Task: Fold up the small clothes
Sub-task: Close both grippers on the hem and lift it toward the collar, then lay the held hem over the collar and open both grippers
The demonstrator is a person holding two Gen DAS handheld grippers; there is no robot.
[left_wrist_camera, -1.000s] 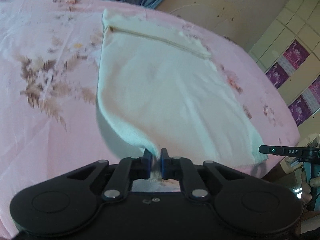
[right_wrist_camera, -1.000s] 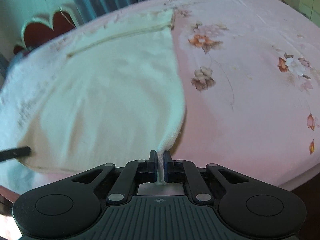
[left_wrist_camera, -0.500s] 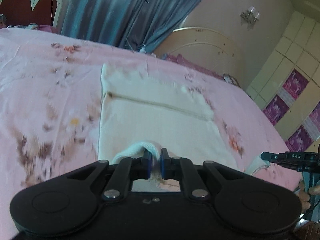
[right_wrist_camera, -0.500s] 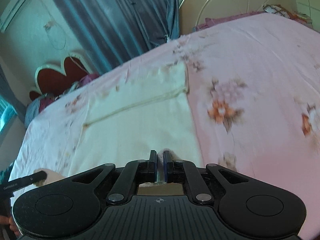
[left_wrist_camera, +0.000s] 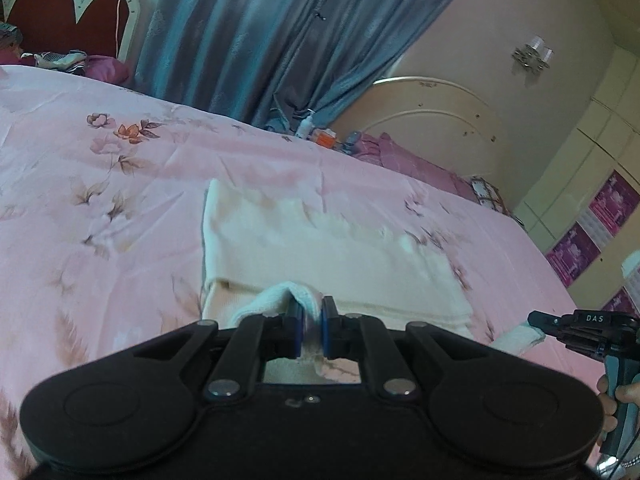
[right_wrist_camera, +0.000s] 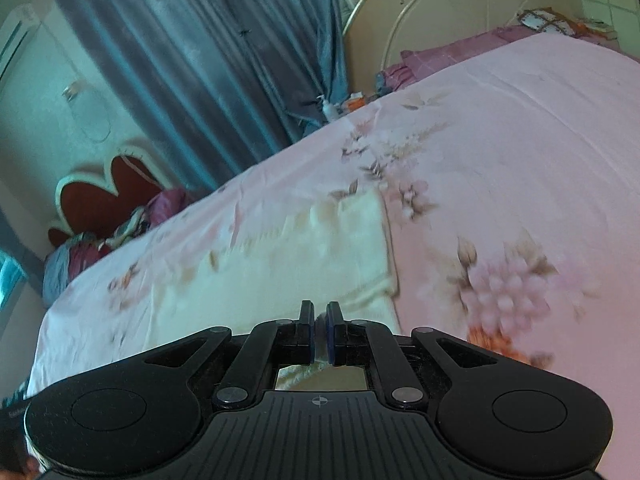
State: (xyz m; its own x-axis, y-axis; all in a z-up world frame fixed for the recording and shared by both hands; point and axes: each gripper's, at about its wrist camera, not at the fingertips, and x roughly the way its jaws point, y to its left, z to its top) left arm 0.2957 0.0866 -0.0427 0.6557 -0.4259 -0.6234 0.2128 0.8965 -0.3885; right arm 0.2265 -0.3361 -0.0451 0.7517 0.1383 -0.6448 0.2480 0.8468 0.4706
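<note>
A cream-white garment (left_wrist_camera: 320, 248) lies flat on the pink floral bed sheet (left_wrist_camera: 100, 200). It also shows in the right wrist view (right_wrist_camera: 280, 276). My left gripper (left_wrist_camera: 311, 320) is shut on the garment's near left corner, and the cloth bunches up over the left finger. My right gripper (right_wrist_camera: 319, 328) is shut on the near right corner, with a strip of cloth between the pads. The right gripper also shows at the right edge of the left wrist view (left_wrist_camera: 536, 320), holding a white corner of cloth.
Blue curtains (left_wrist_camera: 280, 32) hang behind the bed. A red heart-shaped headboard (left_wrist_camera: 68, 12) stands at the far left, a cream arched one (left_wrist_camera: 432, 120) at the far right. Bottles and small items (left_wrist_camera: 320, 132) sit by the curtain. Wardrobe doors (left_wrist_camera: 592, 184) are on the right.
Both grippers have carried the near edge of the garment forward toward its far end. The views tilted up from the cloth to the room. Both stayed shut.
</note>
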